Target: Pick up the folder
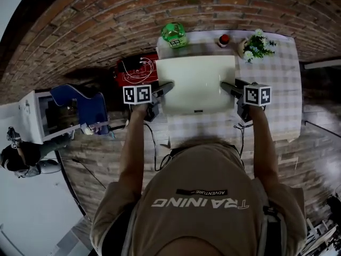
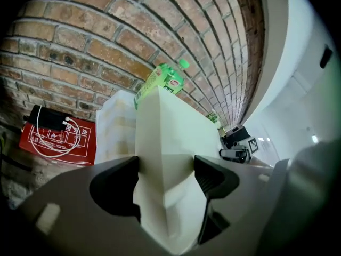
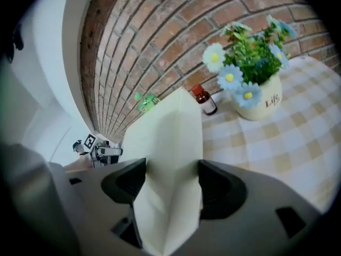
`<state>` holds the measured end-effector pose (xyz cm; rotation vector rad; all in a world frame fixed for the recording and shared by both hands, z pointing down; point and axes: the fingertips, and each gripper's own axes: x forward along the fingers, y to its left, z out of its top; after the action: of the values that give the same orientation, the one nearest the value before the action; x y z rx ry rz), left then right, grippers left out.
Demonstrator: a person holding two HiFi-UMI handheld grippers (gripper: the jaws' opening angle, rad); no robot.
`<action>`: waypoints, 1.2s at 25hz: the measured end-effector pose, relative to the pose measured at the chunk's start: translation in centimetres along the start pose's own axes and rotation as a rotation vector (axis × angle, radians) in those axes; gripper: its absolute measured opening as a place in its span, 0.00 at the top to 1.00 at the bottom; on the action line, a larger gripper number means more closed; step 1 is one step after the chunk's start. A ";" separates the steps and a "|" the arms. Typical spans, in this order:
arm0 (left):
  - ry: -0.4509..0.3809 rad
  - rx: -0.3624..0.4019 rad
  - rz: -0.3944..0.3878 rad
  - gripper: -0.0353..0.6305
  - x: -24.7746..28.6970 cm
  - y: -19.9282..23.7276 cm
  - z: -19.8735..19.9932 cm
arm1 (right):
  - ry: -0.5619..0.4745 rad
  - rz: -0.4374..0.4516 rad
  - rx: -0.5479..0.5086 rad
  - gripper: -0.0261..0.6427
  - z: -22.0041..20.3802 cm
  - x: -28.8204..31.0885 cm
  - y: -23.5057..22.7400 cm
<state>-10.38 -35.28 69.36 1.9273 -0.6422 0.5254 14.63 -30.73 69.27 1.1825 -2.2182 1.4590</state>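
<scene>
the cream folder point(image 1: 196, 84) lies over the checked counter point(image 1: 282, 89) (left hand-held gripper point(image 1: 168, 86) and right hand-held gripper point(image 1: 225, 86) each clamp a side edge); beyond the folder stand a green bottle point(image 1: 174, 34), a brown bottle point(image 1: 224, 39) and a flower pot point(image 1: 256, 46).

A red brick wall point(image 1: 96, 20) rises behind a table point(image 1: 285, 79) covered with a pale checked cloth. The floor point(image 1: 319, 148) is of grey-brown planks, and left of the table stand a blue chair point(image 1: 80, 105) and a white cabinet point(image 1: 29, 119). In the gripper views a white wall point(image 2: 314, 105) adjoins the brick.
</scene>
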 end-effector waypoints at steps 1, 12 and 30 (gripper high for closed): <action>-0.019 0.012 -0.004 0.47 -0.6 -0.5 0.1 | -0.013 0.001 -0.018 0.54 0.2 -0.5 0.7; -0.238 0.225 -0.030 0.47 -7.9 -8.1 6.5 | -0.240 0.023 -0.283 0.54 8.1 -6.9 8.8; -0.581 0.611 -0.072 0.46 -21.8 -24.8 17.5 | -0.596 0.098 -0.640 0.54 19.9 -21.1 23.6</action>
<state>-9.80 -37.68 32.09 2.7118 -0.8334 0.0995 15.52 -33.08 32.00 1.3830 -2.8255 0.3332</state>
